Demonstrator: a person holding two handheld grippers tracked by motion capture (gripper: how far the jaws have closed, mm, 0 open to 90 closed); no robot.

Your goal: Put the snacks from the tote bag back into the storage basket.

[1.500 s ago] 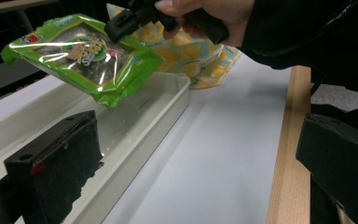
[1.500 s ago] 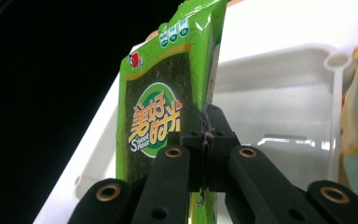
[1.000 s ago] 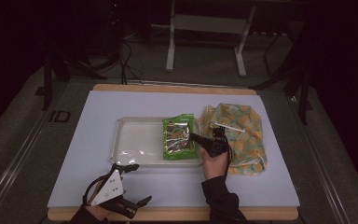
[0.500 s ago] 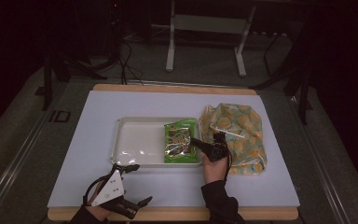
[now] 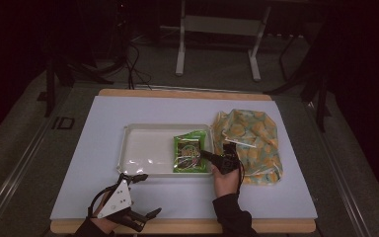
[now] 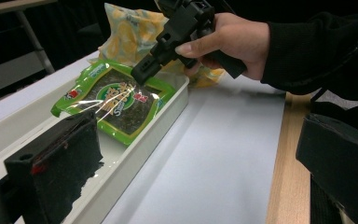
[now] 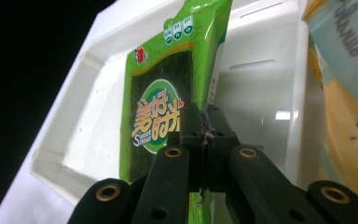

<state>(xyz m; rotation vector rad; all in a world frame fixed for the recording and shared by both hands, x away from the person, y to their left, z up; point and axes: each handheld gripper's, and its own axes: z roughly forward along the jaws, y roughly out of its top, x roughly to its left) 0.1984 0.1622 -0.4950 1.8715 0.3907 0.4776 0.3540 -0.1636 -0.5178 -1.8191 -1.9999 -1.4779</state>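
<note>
Your right gripper (image 7: 204, 135), jaws clenched on the edge of the green seaweed packet (image 5: 191, 153), holds it over the white tray (image 5: 143, 148) for placement, while your left gripper (image 5: 138, 202) idles released near the worktop (image 5: 177, 111) edge.

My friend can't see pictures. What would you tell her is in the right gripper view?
The right gripper's two black jaws are shut on the edge of a shiny green plastic seaweed snack packet, which hangs over a white plastic tray. A yellow-patterned crinkly bag sits at the right edge.
</note>
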